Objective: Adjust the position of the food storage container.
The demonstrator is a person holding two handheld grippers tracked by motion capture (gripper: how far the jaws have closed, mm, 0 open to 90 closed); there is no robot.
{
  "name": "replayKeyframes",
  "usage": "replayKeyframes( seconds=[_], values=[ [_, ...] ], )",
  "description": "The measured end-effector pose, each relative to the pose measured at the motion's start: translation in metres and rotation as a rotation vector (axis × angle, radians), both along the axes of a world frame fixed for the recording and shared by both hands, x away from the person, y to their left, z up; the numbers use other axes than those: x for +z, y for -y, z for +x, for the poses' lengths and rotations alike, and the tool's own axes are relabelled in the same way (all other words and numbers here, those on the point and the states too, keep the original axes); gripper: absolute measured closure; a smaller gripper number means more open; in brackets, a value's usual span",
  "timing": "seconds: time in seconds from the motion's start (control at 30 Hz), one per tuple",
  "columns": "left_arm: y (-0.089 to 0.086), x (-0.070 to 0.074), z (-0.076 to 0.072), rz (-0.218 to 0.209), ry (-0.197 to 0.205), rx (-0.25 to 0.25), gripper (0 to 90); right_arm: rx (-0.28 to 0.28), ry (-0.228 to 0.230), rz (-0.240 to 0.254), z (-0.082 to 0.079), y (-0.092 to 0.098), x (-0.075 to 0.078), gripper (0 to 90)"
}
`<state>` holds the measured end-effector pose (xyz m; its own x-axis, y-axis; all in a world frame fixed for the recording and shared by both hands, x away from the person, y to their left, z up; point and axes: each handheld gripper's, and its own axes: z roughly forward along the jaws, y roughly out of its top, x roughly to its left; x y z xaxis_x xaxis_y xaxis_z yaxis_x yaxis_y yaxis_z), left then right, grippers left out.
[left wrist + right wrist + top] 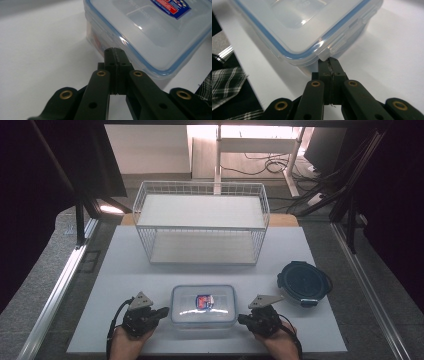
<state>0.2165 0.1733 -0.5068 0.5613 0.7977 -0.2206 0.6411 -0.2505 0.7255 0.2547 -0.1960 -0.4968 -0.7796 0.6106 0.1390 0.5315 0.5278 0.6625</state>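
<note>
Both grippers have their jaws pressed together on nothing — the left gripper [114,51] noses against the left side wall of the clear lidded food container [203,305], the right gripper [329,60] under a latch tab at its right. The container sits on the white table [125,270], front centre, before the empty wire basket [201,221]. Apparently they bracket it; lifting calls for even inward pressure — unlatching, prying the tab.

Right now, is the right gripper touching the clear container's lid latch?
Touching. In the right gripper view, the shut tips of the right gripper press up against the clear container's lid latch, no gap.
</note>
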Motion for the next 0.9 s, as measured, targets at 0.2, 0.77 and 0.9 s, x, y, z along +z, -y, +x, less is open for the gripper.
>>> replayKeyframes(
  seconds=[0.2,0.77,0.9],
  values=[
    [0.001,-0.003,0.002,0.051,0.039,-0.002,89.9,0.01,0.012,0.007,0.003,0.003,-0.001,89.1],
    [-0.025,-0.011,-0.017,0.04,0.13,0.015,9.8,0.035,0.119,0.117,-0.005,0.033,0.005,5.8],
    [-0.024,-0.014,-0.017,0.058,0.172,-0.011,10.0,0.033,0.129,0.092,-0.005,0.031,0.002,3.0]
  ],
)
